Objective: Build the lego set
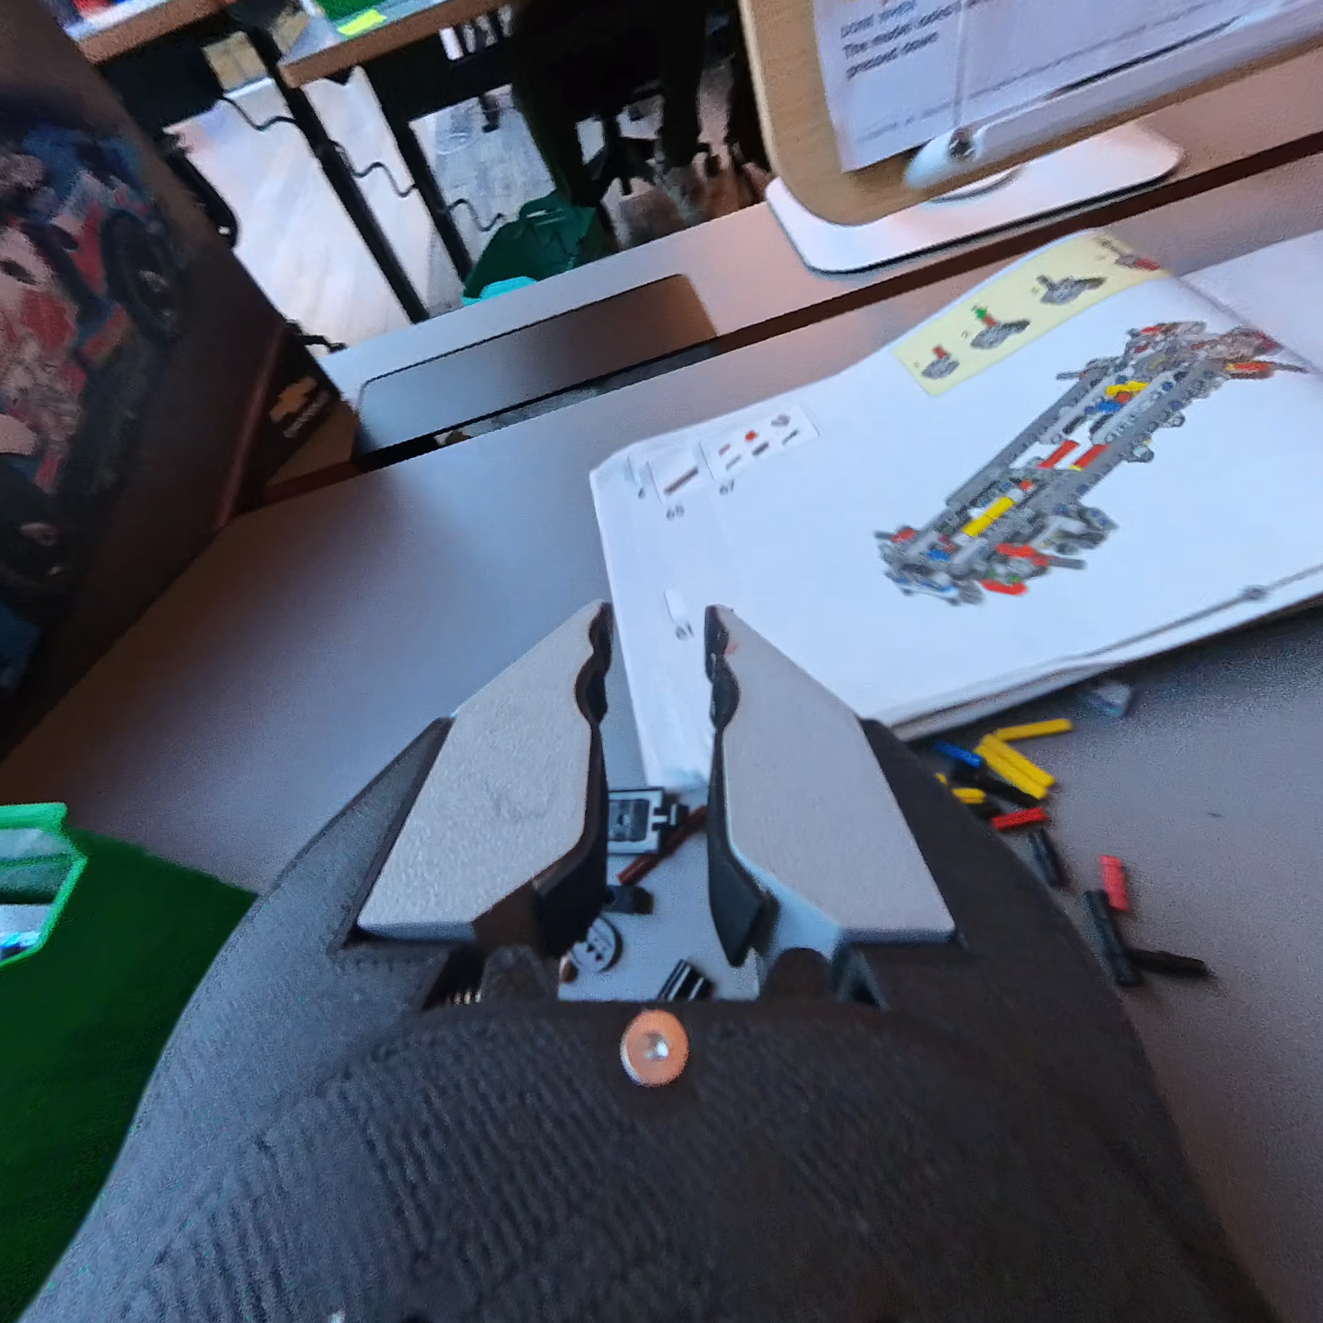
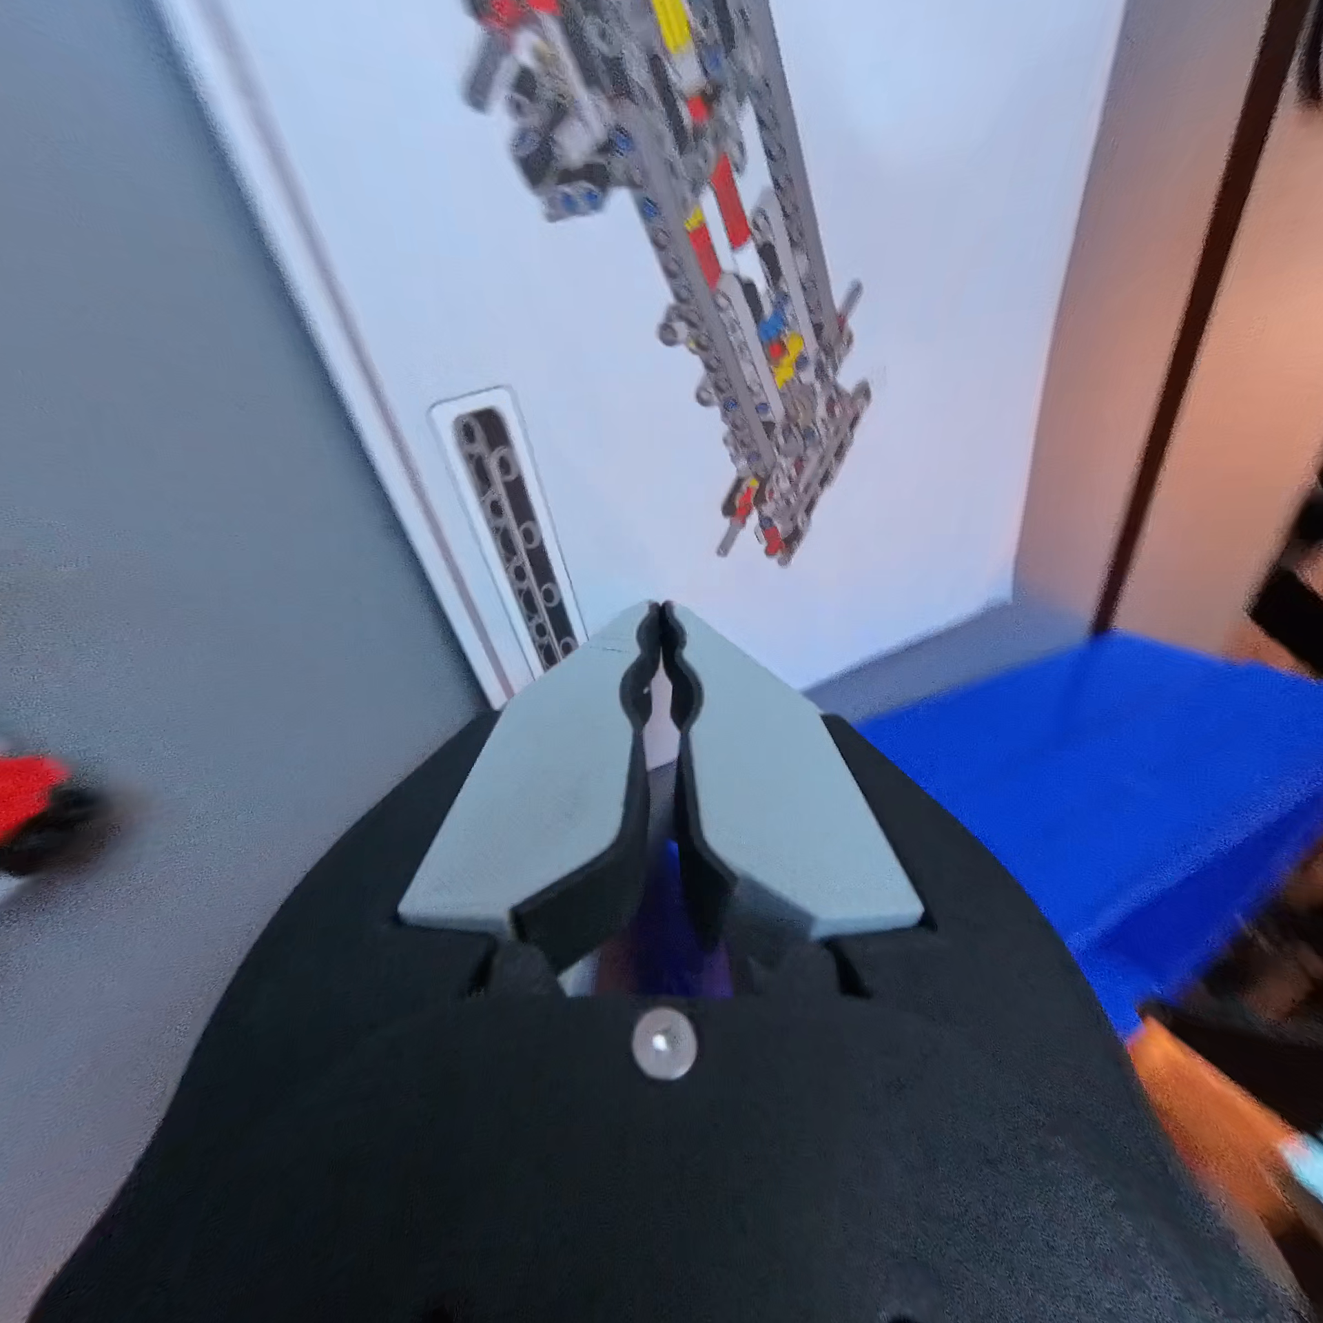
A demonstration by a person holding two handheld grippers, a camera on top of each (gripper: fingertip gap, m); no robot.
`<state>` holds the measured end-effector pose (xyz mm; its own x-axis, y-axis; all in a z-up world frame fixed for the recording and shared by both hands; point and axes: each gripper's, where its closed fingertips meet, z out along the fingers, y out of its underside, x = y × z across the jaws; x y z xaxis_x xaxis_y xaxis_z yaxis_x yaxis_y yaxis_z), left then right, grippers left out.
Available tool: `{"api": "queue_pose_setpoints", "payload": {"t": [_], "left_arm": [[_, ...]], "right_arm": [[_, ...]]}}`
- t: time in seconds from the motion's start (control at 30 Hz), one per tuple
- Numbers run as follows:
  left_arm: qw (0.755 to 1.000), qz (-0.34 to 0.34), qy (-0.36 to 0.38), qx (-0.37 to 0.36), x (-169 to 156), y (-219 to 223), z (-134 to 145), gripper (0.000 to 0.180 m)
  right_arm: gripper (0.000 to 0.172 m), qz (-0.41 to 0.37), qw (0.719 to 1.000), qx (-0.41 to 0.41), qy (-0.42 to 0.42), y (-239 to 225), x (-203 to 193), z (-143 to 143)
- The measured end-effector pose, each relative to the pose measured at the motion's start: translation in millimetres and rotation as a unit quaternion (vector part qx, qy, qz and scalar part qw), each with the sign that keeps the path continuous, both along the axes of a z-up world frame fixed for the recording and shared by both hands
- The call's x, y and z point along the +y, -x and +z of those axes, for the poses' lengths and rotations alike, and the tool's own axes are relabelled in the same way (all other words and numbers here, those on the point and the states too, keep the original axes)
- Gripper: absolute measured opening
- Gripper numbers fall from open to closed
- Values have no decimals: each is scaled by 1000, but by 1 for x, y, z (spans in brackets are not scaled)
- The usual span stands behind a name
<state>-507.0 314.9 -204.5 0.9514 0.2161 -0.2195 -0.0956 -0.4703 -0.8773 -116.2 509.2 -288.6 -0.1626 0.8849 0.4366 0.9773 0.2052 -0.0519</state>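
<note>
The open instruction booklet [image 1: 931, 501] lies on the grey table [image 1: 358, 573]. My left gripper [image 1: 658, 616] hovers over the booklet's near left corner, its jaws apart with nothing between them. Small black and grey lego pieces [image 1: 633, 820] lie on the table below its fingers. More loose yellow, red, blue and black pieces [image 1: 1016, 766] lie by the booklet's near edge. In the right wrist view my right gripper [image 2: 660, 608] is shut, fingertips touching, above the booklet page [image 2: 501, 286]. I see nothing in its grasp.
A dark lego box [image 1: 107, 358] stands at the left. A green tray [image 1: 28, 880] on a green mat [image 1: 107, 1002] is near left. A stand with paper sheets [image 1: 1002, 107] is at the back. A blue bin [image 2: 1074, 787] is right of my right gripper, and a red and black piece [image 2: 28, 795] lies left. One gripper's finger ends stand about 45 cm off the other's.
</note>
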Motion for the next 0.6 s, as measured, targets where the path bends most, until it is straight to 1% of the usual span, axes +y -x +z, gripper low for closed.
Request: {"api": "queue_pose_setpoints", "payload": {"t": [0.03, 0.07, 0.1, 0.13, 0.17, 0.2, 0.23, 0.27, 0.33, 0.4, 0.53, 0.6], "left_arm": [[1000, -5, -5, -10, 0, -2, 1, 24], [1000, -7, -7, -18, -1, -2, 2, 24], [1000, -11, -10, -25, -2, -3, 3, 24], [999, -16, -17, -30, -3, -4, 4, 24], [999, -21, -20, -33, -4, -5, 4, 24], [999, -23, -16, -34, -5, -6, 2, 23], [999, -23, -8, -33, -5, -5, -1, 23], [999, -23, -2, -31, -5, -5, -3, 24], [999, -27, -1, -26, -4, -7, -3, 24], [999, -28, -4, -22, -4, -8, -1, 23], [999, -25, -10, -29, -6, -5, 1, 23], [999, -23, -11, -35, -7, -3, 1, 23]], "right_arm": [[0, -23, 999, -33, -34, -7, 14, 2], [0, -37, 997, -39, -60, -5, 23, 7], [0, -39, 997, -11, -58, 8, 22, 13], [0, -35, 998, 41, -23, 30, 12, 20], [0, -27, 994, 98, 31, 55, -5, 28], [0, -20, 985, 151, 84, 79, -21, 36], [0, -19, 974, 188, 126, 98, -32, 42], [0, -19, 966, 203, 159, 112, -40, 43], [0, -18, 959, 195, 204, 132, -50, 35], [0, -11, 959, 183, 218, 148, -55, 24], [0, 10, 965, 161, 208, 173, -61, 8], [0, 29, 970, 158, 180, 182, -60, 10]]}}
